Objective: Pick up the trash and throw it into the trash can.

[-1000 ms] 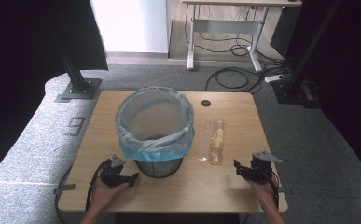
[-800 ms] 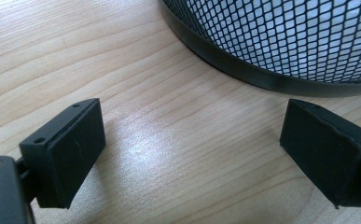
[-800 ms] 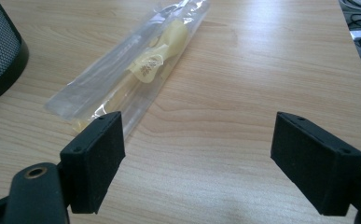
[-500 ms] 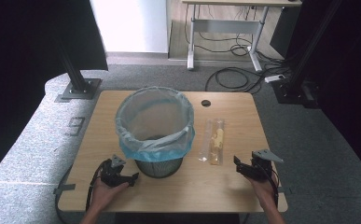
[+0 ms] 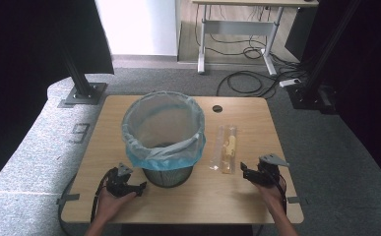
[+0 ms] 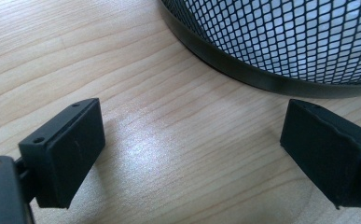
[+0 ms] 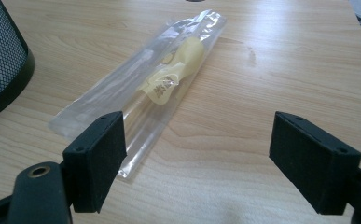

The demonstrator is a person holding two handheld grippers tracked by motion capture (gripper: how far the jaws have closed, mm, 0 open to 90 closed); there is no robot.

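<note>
- Clear packet (image 7: 145,91) with a pale yellow item inside lies flat on the wooden surface (image 5: 129,123), just right of the lined mesh bin (image 5: 163,135).
- Probably light, thin, slippery film; likely crinkles and slides if pushed.
- Best pinched at the bulkier yellow middle, not the flat sealed edge.
- Right tongs (image 7: 206,163) spread wide, empty, near the packet's close end.
- Left tongs (image 6: 192,154) likewise released beside the bin base.

We see a pale wood-grain table (image 7: 281,60) with a soft sheen, a black metal mesh bin (image 6: 281,42) lined with thin bluish translucent plastic (image 5: 163,142), a glossy crinkled clear plastic packet (image 7: 141,88), and matt black jaw pads (image 7: 96,158).
</note>
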